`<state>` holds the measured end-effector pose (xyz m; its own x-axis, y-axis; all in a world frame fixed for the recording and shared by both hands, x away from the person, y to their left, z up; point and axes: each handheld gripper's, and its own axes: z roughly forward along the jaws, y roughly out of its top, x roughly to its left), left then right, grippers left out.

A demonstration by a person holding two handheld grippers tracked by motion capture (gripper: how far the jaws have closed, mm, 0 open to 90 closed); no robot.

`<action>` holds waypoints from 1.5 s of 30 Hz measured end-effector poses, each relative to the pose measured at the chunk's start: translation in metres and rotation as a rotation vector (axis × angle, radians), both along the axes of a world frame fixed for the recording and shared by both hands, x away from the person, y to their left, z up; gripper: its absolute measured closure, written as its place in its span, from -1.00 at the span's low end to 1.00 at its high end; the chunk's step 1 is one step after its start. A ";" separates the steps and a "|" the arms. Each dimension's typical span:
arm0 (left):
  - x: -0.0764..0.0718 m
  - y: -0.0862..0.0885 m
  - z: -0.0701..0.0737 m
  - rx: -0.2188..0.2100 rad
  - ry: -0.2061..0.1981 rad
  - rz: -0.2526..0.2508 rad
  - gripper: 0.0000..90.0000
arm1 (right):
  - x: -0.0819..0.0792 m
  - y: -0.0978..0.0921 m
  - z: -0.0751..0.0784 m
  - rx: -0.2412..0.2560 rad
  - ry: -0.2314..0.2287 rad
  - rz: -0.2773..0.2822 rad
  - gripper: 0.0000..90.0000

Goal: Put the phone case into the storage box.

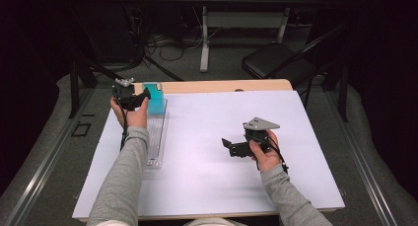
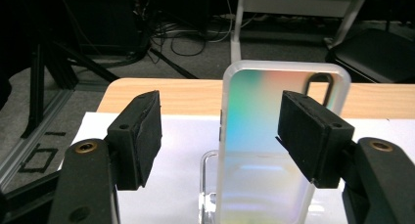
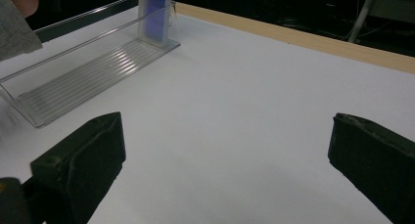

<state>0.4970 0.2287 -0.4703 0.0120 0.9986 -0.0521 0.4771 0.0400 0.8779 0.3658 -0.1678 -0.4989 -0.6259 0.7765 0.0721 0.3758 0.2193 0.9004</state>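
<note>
Grey sleeves come in from the bottom of the high view, each hand holding a gripper over the white desk [image 1: 207, 137]. Out by the far left corner, the left gripper [image 1: 144, 97] points at a teal phone case [image 1: 156, 98] that stands upright at the far end of a clear plastic rack [image 1: 156, 137]. Well to its right, the right gripper [image 1: 227, 145] hangs over bare desk, jaws parted and aimed toward the rack.

Seen along the left gripper [image 2: 220, 136], both black pads are spread wide, and the phone case [image 2: 274, 150] stands upright between them, nearer the right pad; whether it touches is unclear.

Seen along the right gripper [image 3: 225, 160], the jaws gape over bare desk [image 3: 244, 111]. Ahead and to the left lies the rack [image 3: 88, 72], the case [image 3: 154, 13] at its far end.
</note>
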 end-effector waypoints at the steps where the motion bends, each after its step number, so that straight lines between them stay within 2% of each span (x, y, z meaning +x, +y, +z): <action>1: -0.001 0.000 0.002 -0.003 0.002 -0.010 -0.26 | 0.000 0.000 0.000 -0.001 -0.002 0.000 -1.00; 8: -0.008 0.001 0.009 -0.041 -0.005 -0.050 -0.24 | 0.000 0.001 0.000 -0.003 -0.006 0.001 -0.99; 14: -0.014 0.003 0.011 -0.030 -0.015 -0.081 -0.20 | 0.000 0.000 0.000 -0.002 -0.006 0.000 -0.98; 16: -0.017 0.002 0.013 -0.006 -0.009 -0.094 -0.20 | 0.000 0.000 0.000 -0.003 -0.006 0.001 -0.98; 20: -0.024 0.001 0.017 0.027 -0.047 -0.110 -0.20 | 0.000 0.001 0.000 -0.008 -0.009 0.000 -0.98; 21: -0.026 0.002 0.018 0.027 -0.044 -0.112 -0.20 | 0.000 0.001 0.000 -0.010 -0.011 0.001 -0.98; 24: -0.028 0.003 0.020 0.001 -0.037 -0.120 -0.20 | 0.000 0.001 0.000 -0.007 -0.015 0.004 -0.98; 27: -0.032 0.000 0.021 0.013 -0.038 -0.150 -0.20 | 0.000 0.002 0.000 -0.007 -0.013 0.005 -0.98; 29: -0.034 -0.002 0.022 0.008 -0.041 -0.167 -0.24 | 0.000 0.002 0.000 -0.006 -0.014 0.007 -0.98; 31: -0.037 -0.003 0.023 -0.015 -0.048 -0.184 -0.33 | -0.001 0.002 0.000 -0.006 -0.015 0.010 -0.98; 33: -0.040 -0.004 0.025 -0.015 -0.042 -0.201 -0.42 | -0.001 0.002 0.000 -0.006 -0.018 0.009 -0.98; 36: -0.044 -0.005 0.027 -0.015 -0.053 -0.225 -0.50 | -0.002 0.001 0.001 -0.004 -0.019 0.011 -0.98; 41: -0.051 -0.005 0.026 -0.050 -0.057 -0.283 -0.59 | -0.003 0.001 0.001 -0.010 -0.021 0.011 -0.98; 45: -0.057 -0.003 0.028 -0.081 -0.061 -0.300 -0.63 | -0.004 0.001 0.002 -0.008 -0.023 0.014 -0.98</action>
<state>0.4396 0.2262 -0.4423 0.3108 0.9427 -0.1214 0.4249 -0.0235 0.9049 0.3620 -0.1664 -0.4973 -0.6384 0.7680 0.0510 0.3516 0.2320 0.9070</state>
